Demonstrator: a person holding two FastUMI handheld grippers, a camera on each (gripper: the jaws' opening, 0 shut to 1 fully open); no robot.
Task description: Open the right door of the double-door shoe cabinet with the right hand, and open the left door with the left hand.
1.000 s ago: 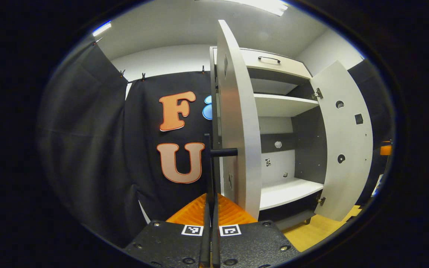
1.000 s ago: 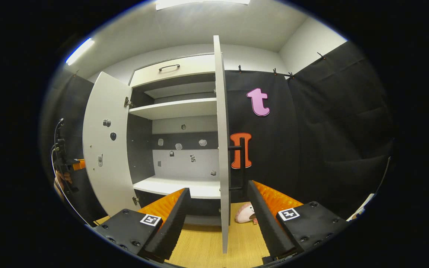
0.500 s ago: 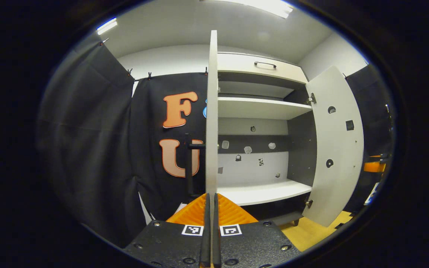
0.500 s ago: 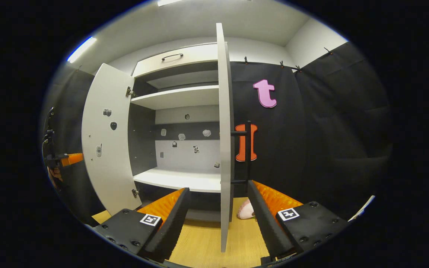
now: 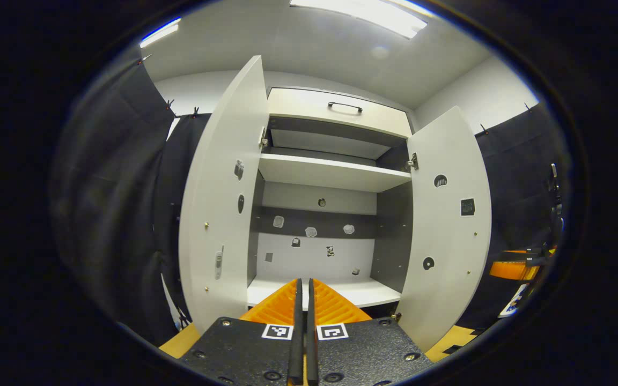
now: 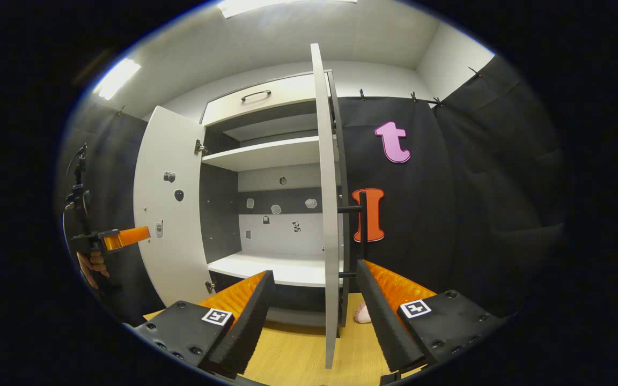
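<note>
- Cabinet stood against the booth's back wall with both doors swung open, its white shelves bare to view.
- In the left gripper view, the left door angled outward on the left and the right door angled outward on the right.
- Left tongs were closed, the two fingers nearly meeting with nothing between them, pointed at the lower shelf and apart from both doors.
- Small stickers dotted the back panel and the inner faces of the doors.
- A drawer with a dark handle sat above the open compartment.
- In the right gripper view, the right door appeared edge-on between the spread fingers of the right tongs, which were open and held nothing.
- The door's dark bar handle stood just right of that edge, above the right finger, not touched.
- At the far left of that view, a hand held the left tongs near the left door.
- A pink thing lay on the wooden floor behind the right door.
</note>
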